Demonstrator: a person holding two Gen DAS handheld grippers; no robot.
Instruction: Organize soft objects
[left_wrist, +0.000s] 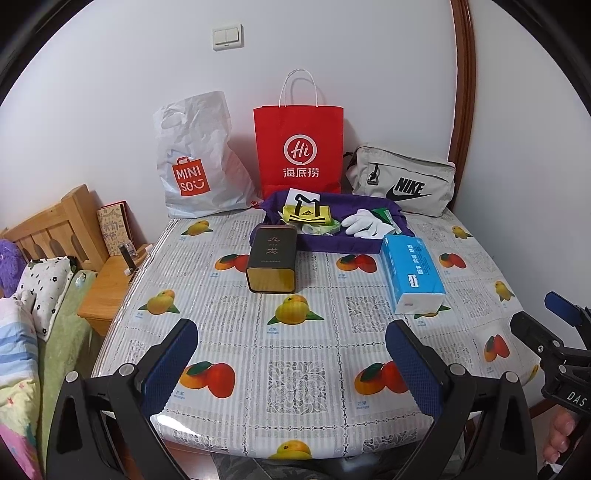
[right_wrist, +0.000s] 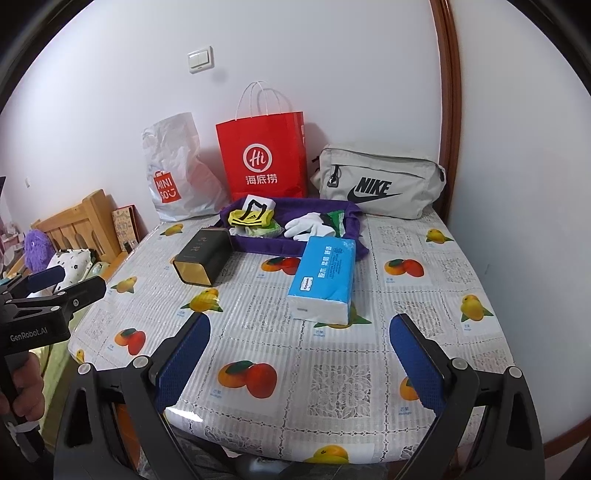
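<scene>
A purple fabric tray lies at the back of the table with a yellow sock bundle, white gloves and green packets in it. A blue tissue pack lies in front of the tray, to its right. A dark tea tin lies on its side to the left. My left gripper and right gripper hover open over the table's near edge, both empty.
Against the wall stand a white Miniso bag, a red paper bag and a grey Nike pouch. A bed with pillows and a wooden nightstand sit to the left. The fruit-print tablecloth covers the table.
</scene>
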